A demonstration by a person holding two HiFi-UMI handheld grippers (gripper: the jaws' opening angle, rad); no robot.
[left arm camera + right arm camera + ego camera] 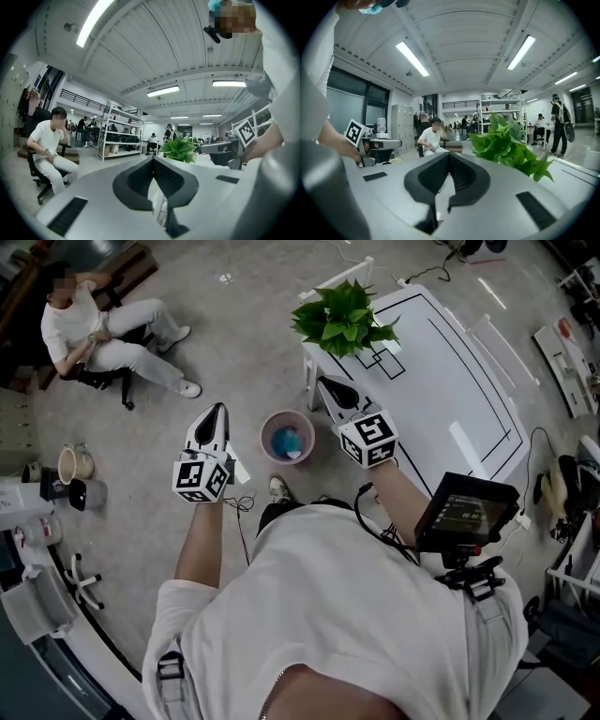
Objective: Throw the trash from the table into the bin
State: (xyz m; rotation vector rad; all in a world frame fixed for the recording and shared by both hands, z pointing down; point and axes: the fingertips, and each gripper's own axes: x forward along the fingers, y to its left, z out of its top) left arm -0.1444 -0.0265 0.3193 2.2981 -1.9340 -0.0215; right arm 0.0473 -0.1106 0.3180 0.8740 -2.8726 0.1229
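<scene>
Jaws of the left gripper and the right gripper are pressed together with nothing between them. To their right stands the white table, with a potted plant at its corner. Between the grippers, on the floor, sits the pink bin with blue trash inside.

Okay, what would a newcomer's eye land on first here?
Two shut claws stand out, the left claw and the right claw, held up side by side. On the floor between them sits a round pink bin holding blue trash, and a leafy green potted plant stands on the white table.
</scene>
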